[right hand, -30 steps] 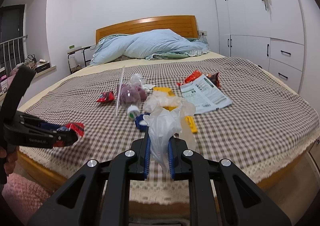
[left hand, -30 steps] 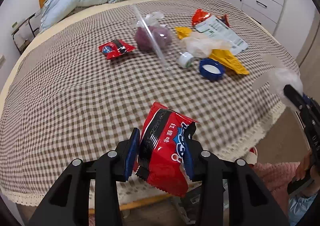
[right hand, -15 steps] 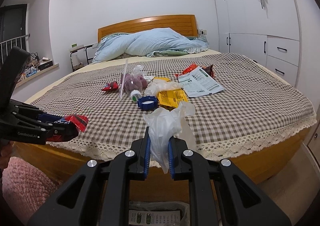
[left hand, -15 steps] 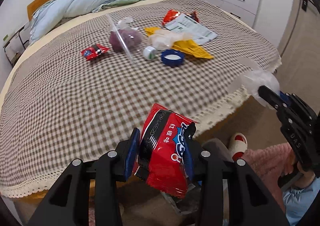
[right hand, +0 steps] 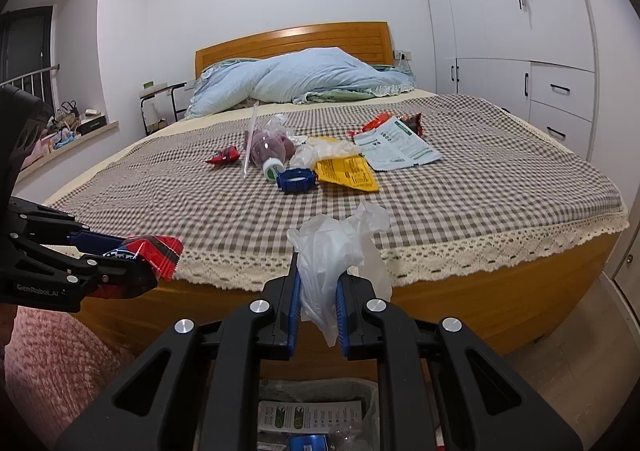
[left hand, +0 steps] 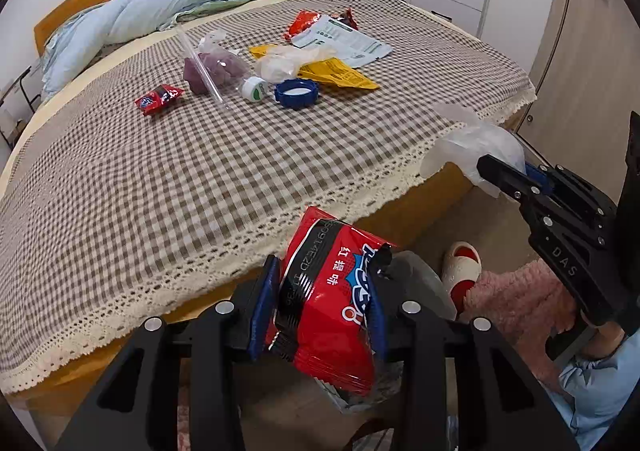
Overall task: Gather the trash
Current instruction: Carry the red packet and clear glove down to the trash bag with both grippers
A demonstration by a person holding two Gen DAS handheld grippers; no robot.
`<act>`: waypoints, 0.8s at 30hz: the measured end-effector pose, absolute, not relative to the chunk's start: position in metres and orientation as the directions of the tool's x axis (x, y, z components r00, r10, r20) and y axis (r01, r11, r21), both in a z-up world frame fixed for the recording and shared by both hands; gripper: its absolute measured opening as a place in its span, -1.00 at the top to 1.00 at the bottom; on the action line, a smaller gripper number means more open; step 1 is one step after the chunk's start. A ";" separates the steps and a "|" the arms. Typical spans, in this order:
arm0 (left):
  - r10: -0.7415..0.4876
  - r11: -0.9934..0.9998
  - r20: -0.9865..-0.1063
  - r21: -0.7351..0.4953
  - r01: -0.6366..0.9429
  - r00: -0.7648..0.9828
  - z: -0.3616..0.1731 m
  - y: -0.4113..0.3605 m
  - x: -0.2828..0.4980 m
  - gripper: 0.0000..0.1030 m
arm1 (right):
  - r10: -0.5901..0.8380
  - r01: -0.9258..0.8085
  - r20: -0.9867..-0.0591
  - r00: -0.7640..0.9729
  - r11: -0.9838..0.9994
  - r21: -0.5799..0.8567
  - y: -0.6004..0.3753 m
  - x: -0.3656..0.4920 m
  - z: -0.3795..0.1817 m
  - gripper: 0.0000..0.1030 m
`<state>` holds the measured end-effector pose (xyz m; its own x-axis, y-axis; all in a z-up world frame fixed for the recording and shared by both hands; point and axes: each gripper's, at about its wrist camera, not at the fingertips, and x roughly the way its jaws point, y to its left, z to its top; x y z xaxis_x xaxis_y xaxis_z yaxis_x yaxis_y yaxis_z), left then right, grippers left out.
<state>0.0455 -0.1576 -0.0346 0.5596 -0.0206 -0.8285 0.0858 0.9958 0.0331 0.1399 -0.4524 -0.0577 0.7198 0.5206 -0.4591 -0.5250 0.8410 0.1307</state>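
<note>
Both grippers have drawn back from over the bed to a position off its foot edge, so the checked bedspread (left hand: 168,171) now lies ahead of them rather than beneath. Left gripper (left hand: 322,311) is clamped on a red snack wrapper (left hand: 328,315), its blue pads pressing the packet's two sides so the flat foil stands upright and cannot slip out during the carry. Right gripper (right hand: 316,311) stands narrow, pinching a crumpled clear plastic bag (right hand: 332,251); the thin film needs a near-closed grip to be retained at all. A lined trash bin (right hand: 320,411) sits on the floor directly below the right gripper, already containing printed packaging, which explains why both loads are held beyond the lace edge: release from here should drop them into the bin. Judged from this, the step in hand is the deposit, and the left load may need to shift nearer the bin opening first. Remaining trash stays grouped mid-bed: a blue ring cap (left hand: 297,93), a yellow packet (left hand: 340,73), a printed sheet (left hand: 344,41), a small red wrapper (left hand: 159,98) and a purple-filled bag (left hand: 216,69).
</note>
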 end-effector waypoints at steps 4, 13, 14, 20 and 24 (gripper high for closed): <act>-0.036 0.994 -0.831 0.025 0.102 0.556 -0.038 -0.163 0.039 0.27 | 0.517 -0.520 -0.476 0.712 0.843 0.139 -0.454 0.133 -0.065 0.71; -0.068 0.990 -0.842 0.010 0.141 0.535 -0.052 -0.174 0.030 0.27 | 0.501 -0.514 -0.526 0.688 0.847 0.135 -0.454 0.118 -0.087 0.71; -0.070 0.990 -0.843 0.008 0.143 0.533 -0.053 -0.175 0.029 0.27 | 0.497 -0.512 -0.533 0.685 0.848 0.134 -0.454 0.116 -0.090 0.71; -0.089 0.988 -0.852 -0.008 0.156 0.516 -0.063 -0.178 0.024 0.27 | 0.476 -0.497 -0.568 0.672 0.858 0.132 -0.459 0.111 -0.106 0.71; -0.103 0.985 -0.858 -0.019 0.169 0.503 -0.071 -0.181 0.020 0.27 | 0.462 -0.489 -0.593 0.660 0.863 0.129 -0.461 0.106 -0.116 0.71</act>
